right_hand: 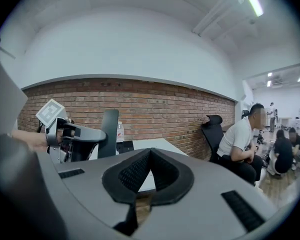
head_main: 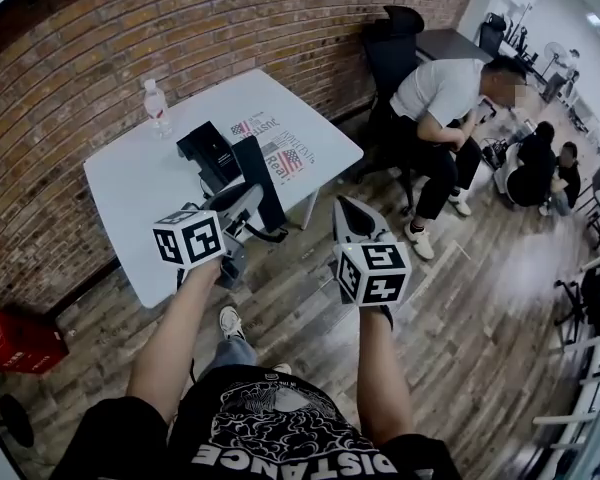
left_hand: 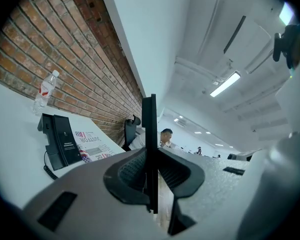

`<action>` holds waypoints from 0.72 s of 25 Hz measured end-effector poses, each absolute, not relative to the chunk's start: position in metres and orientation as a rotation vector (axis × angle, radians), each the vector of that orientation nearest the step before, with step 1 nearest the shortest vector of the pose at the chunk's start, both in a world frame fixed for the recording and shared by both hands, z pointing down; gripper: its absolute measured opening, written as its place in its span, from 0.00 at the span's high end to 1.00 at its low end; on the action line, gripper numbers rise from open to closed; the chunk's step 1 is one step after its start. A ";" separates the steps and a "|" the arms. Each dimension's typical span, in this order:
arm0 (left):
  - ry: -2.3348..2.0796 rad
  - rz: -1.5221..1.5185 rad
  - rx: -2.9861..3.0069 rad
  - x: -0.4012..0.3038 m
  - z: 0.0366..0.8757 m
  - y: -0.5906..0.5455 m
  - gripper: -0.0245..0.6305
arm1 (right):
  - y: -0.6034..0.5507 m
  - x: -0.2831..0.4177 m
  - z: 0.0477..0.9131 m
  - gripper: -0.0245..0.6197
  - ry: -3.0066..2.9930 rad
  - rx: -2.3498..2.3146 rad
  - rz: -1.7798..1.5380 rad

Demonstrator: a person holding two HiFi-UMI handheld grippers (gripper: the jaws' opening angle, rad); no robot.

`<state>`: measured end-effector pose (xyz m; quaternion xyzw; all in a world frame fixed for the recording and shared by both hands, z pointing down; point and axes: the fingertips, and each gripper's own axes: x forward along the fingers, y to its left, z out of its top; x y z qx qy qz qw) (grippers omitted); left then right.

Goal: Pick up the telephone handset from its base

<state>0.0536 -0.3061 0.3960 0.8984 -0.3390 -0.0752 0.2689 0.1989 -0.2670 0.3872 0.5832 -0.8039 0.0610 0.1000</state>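
"DISTANCE" on the black shirt (head_main: 280, 420); perhaps "JUSTOR" on the newspaper (left_hand: 92, 145)

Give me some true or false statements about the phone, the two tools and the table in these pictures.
1. The left tool grips the flat black telephone handset. True.
2. The handset rests on its black telephone base. False: it is held in the air, off the base.
3. The clear plastic water bottle lies on its side. False: it stands upright on the white table.
4. The right tool holds nothing. True.
5. A flag-printed newspaper lies beside the base. True.
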 end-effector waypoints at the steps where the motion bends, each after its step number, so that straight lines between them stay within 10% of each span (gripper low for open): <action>1: -0.916 -0.195 2.429 0.056 0.396 -0.303 0.85 | -0.263 0.202 0.387 0.96 -2.370 1.735 0.176; 18: -0.930 -0.159 2.461 0.068 0.393 -0.282 0.85 | -0.238 0.222 0.381 0.96 -2.362 1.790 0.169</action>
